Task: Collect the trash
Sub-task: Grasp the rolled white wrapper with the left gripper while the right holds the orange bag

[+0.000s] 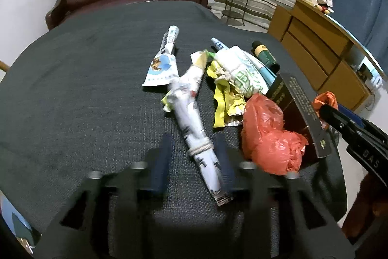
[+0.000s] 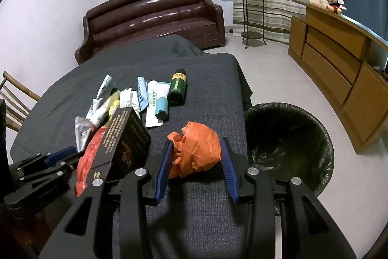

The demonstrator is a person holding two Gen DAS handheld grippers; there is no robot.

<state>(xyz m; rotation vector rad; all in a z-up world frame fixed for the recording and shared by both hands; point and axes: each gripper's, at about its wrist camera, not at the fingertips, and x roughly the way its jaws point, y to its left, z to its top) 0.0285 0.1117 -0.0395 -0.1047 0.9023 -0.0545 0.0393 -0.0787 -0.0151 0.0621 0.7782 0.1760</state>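
Note:
Trash lies in a heap on the dark grey table (image 1: 72, 89). My left gripper (image 1: 194, 149) is open, its blue fingers on either side of a rolled white paper tied with string (image 1: 194, 128). My right gripper (image 2: 197, 149) is shut on a crumpled orange plastic bag (image 2: 196, 149), held just above the table's right edge (image 2: 238, 113); it also shows in the left wrist view (image 1: 326, 111). A red plastic bag (image 1: 266, 135), a black box (image 2: 126, 137), a green bottle (image 2: 178, 86) and yellow wrappers (image 1: 225, 98) lie in the pile.
A bin with a black liner (image 2: 288, 145) stands on the floor right of the table. A brown sofa (image 2: 155, 16) is behind the table, a wooden cabinet (image 2: 339, 64) at the right, a plant stand (image 2: 252, 4) by the curtains, a wooden chair (image 2: 12, 98) at the left.

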